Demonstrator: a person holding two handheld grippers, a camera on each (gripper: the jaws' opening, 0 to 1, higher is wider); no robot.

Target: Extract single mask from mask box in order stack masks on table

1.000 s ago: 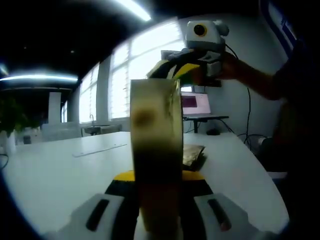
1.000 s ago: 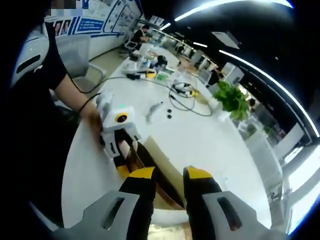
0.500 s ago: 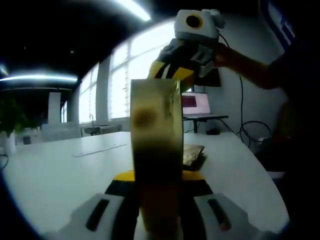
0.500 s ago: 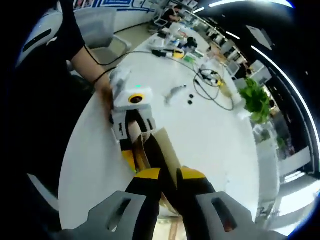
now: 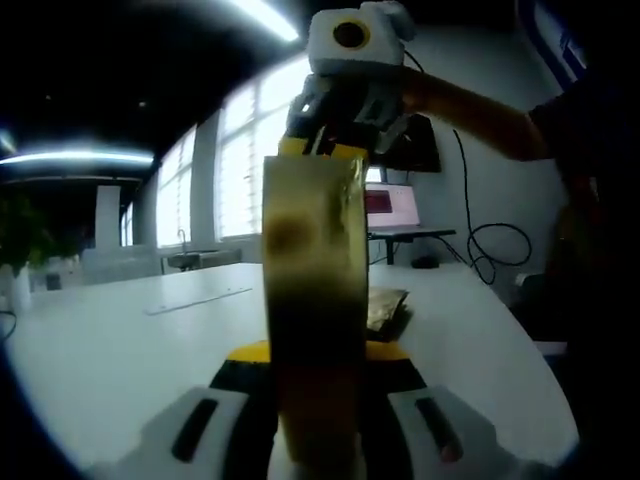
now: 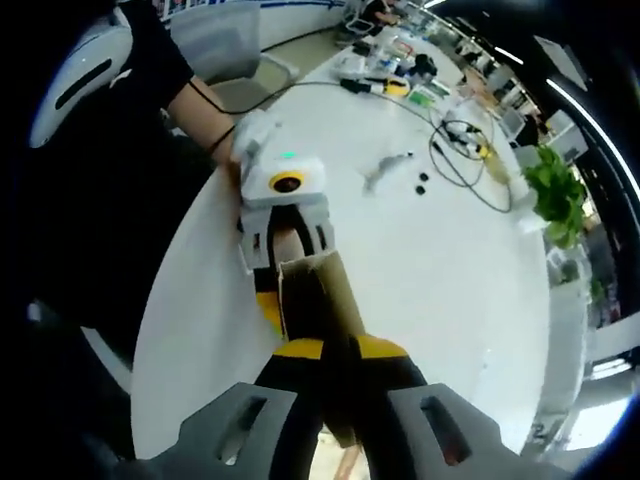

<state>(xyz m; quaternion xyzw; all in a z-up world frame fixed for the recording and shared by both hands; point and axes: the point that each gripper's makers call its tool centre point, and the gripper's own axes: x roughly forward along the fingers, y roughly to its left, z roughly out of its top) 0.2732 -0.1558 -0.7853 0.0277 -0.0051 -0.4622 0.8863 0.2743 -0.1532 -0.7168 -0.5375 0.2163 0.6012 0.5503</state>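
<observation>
Since a second ago the right gripper (image 5: pixel 335 150) has climbed toward twelve o'clock in the left gripper view and now sits directly over the top edge of the mask box (image 5: pixel 315 310), while in the right gripper view its yellow-tipped jaws have drawn together from a clear gap until they meet. The white table (image 6: pixel 440 250) spreads under everything, with a person's forearm (image 6: pixel 205 110) reaching in from ten o'clock of the right gripper view. The mask box stands upright at the centre of the left gripper view, clamped between the jaws of the left gripper (image 5: pixel 315 375), which are closed against its sides. The right gripper (image 6: pixel 335 350) is closed at the box's upper edge (image 6: pixel 315 290) (whether a mask is pinched there I cannot tell). A small dark packet (image 5: pixel 385 310) lies on the table just past the box at three o'clock.
</observation>
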